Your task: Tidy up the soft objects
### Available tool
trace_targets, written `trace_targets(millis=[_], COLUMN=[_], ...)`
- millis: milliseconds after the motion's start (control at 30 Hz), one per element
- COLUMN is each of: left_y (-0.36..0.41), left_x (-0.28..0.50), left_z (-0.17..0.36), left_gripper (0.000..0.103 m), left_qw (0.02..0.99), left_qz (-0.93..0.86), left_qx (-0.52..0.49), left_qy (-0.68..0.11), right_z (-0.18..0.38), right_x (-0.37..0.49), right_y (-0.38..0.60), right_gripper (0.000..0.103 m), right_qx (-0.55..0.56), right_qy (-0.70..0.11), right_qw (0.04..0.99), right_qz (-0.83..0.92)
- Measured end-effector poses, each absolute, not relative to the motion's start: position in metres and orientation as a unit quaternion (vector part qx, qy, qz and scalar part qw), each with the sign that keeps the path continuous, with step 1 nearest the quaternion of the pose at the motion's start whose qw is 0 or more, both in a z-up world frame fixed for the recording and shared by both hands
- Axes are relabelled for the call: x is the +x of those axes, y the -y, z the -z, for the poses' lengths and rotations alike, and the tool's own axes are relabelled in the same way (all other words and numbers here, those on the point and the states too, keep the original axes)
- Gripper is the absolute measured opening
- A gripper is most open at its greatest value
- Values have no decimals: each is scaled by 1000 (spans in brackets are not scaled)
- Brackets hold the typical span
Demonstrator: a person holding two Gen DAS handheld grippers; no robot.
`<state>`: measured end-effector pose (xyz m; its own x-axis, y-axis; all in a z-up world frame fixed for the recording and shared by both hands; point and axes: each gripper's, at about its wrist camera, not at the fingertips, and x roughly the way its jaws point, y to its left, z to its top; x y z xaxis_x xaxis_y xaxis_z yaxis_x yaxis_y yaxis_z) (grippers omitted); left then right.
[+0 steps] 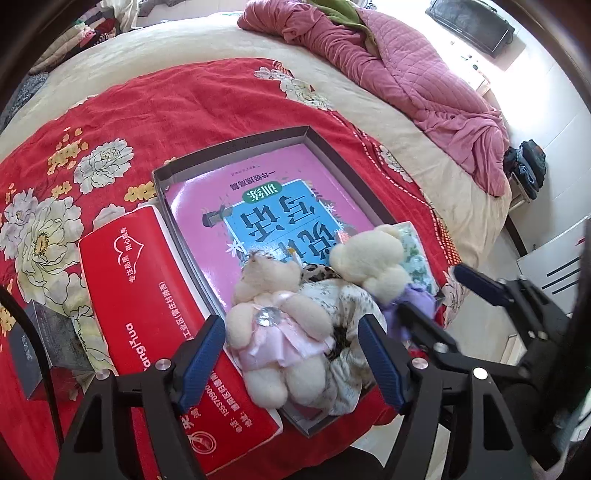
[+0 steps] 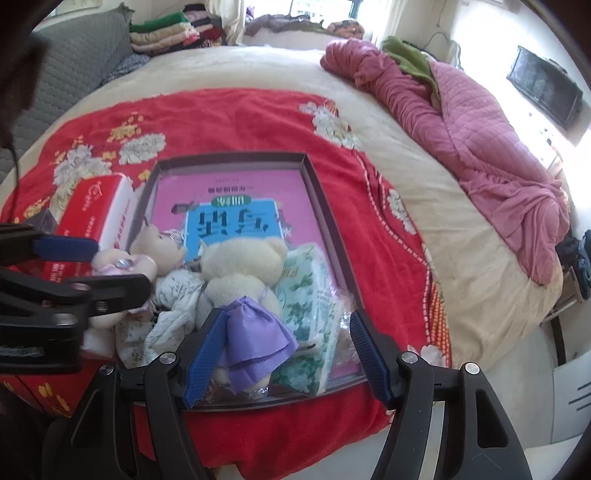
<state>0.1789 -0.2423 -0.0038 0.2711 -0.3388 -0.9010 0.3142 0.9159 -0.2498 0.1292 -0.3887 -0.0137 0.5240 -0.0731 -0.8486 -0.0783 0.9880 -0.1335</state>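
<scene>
A shallow grey box lies on the red floral blanket and holds a pink book. At its near end sit a cream bear in a pink dress, a cream bear in a purple dress, a leopard-trimmed white cloth and a green floral tissue pack. My left gripper is open around the pink-dress bear. My right gripper is open around the purple-dress bear's skirt.
A red tissue box lies left of the grey box. A small dark box sits further left. A pink quilt is bunched at the far right of the bed. Folded clothes are stacked behind.
</scene>
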Motion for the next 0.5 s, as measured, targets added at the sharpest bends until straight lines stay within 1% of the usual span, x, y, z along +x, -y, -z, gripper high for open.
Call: trace_targets(millis=[100,167,267,500], left_y=[242,241,238,237], left_x=[177,176,175,170], left_z=[0,-3,-9,-21], left_gripper=[76,80,80,81], left_qw=[801,805,811,820], left_qz=[206,204,203,193], left_qx=[-2,-1,-6,-7], left_qy=[-562,-558,-549,-539], right_z=[13,8,-1,-23], right_x=[128,125,119,107], right_y=[388,387,388,394], right_gripper=[71,71,75,75], right_qx=[-66,-68,-67,-58], right_qy=[-483,-475,-466,-452], right_qw=[873,877,882,890], right_qz=[-4,-5,-3,5])
